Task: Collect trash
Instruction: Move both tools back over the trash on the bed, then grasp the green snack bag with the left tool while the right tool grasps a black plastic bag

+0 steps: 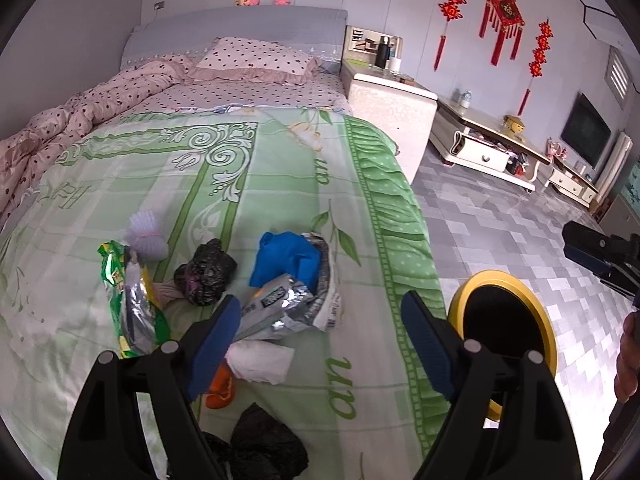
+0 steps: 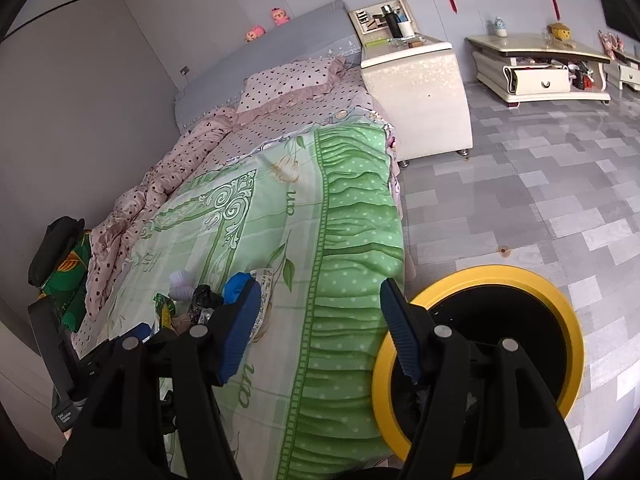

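Both the left gripper (image 1: pixel 320 340) and right gripper (image 2: pixel 316 328) hang wide and empty. Trash, including a silver wrapper (image 1: pixel 276 304), lies near the bed's (image 1: pixel 280 184) foot edge; the yellow-rimmed bin (image 2: pixel 480 352) stands beside it, presumably for short transfers.

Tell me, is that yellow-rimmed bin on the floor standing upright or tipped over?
Upright: the yellow-rimmed bin stands on the floor beside the bed, mouth facing up.

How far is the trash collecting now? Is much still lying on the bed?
Done: cannot tell; the yellow-rimmed bin looks dark inside. In hand: nothing; left gripper and right gripper are open and empty. Left: green wrapper, black bag, blue bag, silver packet, white tissue.
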Action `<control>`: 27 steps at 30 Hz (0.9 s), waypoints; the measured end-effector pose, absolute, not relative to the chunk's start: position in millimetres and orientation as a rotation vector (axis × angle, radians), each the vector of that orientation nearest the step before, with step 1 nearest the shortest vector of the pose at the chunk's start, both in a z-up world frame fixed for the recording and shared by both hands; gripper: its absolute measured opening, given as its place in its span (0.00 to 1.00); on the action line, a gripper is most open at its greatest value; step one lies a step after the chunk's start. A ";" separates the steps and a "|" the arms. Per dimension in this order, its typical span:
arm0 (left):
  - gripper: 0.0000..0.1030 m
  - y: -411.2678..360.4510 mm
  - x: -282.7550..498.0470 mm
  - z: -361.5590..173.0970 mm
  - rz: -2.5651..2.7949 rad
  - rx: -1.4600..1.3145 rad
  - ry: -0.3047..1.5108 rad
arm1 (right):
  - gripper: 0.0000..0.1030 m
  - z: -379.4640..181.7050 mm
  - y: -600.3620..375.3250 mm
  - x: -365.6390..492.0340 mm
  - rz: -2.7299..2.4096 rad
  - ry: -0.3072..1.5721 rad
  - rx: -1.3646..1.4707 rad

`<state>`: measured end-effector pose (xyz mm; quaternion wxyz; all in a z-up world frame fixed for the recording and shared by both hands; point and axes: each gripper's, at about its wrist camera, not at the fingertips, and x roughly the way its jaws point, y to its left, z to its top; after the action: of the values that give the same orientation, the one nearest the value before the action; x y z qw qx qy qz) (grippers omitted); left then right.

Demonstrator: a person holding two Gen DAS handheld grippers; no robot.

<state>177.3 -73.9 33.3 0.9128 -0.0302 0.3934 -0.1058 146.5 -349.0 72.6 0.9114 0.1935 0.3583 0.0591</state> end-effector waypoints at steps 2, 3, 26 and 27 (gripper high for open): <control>0.76 -59.2 180.2 32.7 -0.190 -0.073 0.811 | 0.57 73.0 -337.0 152.4 0.138 0.747 0.391; 0.76 -52.5 180.8 31.7 -0.179 -0.079 0.812 | 0.57 72.7 -331.0 155.2 0.146 0.751 0.388; 0.76 65.4 212.1 -16.1 0.043 -0.158 0.883 | 0.57 27.5 -223.0 216.4 0.280 0.887 0.286; 0.76 68.2 213.3 -19.7 0.048 -0.164 0.888 | 0.57 23.7 -218.2 218.8 0.286 0.896 0.281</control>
<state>213.3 68.2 -19.7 0.8995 -0.0791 0.4291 0.0233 218.8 -218.2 23.7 0.8820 0.1349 0.4300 0.1374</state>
